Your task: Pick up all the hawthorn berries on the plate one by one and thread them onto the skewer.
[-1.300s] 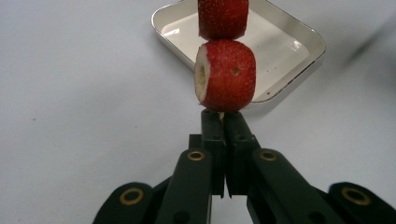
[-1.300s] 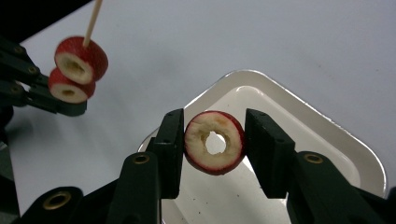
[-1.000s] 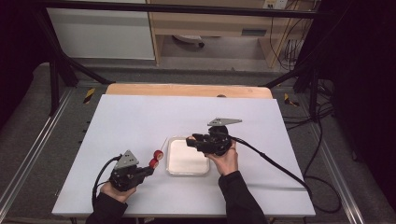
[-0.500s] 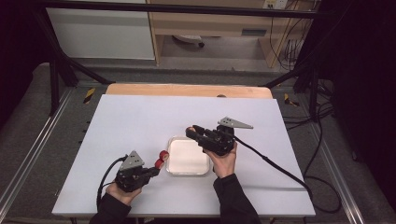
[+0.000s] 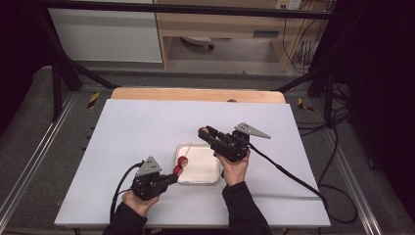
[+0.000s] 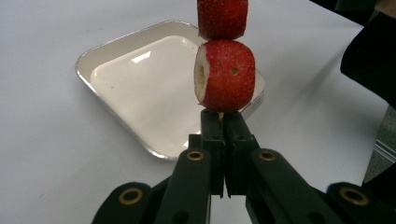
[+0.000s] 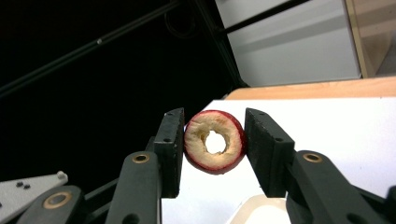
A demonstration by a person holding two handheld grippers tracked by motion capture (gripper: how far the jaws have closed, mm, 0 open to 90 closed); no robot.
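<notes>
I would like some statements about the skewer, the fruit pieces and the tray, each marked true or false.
1. The left gripper is shut on a skewer that carries two red fruit pieces. True.
2. The right gripper is empty. False: it holds a cored fruit ring between its jaws.
3. The white tray lies on the table between the two hands. True.
4. The tray is full of fruit. False: no fruit lies in it.
</notes>
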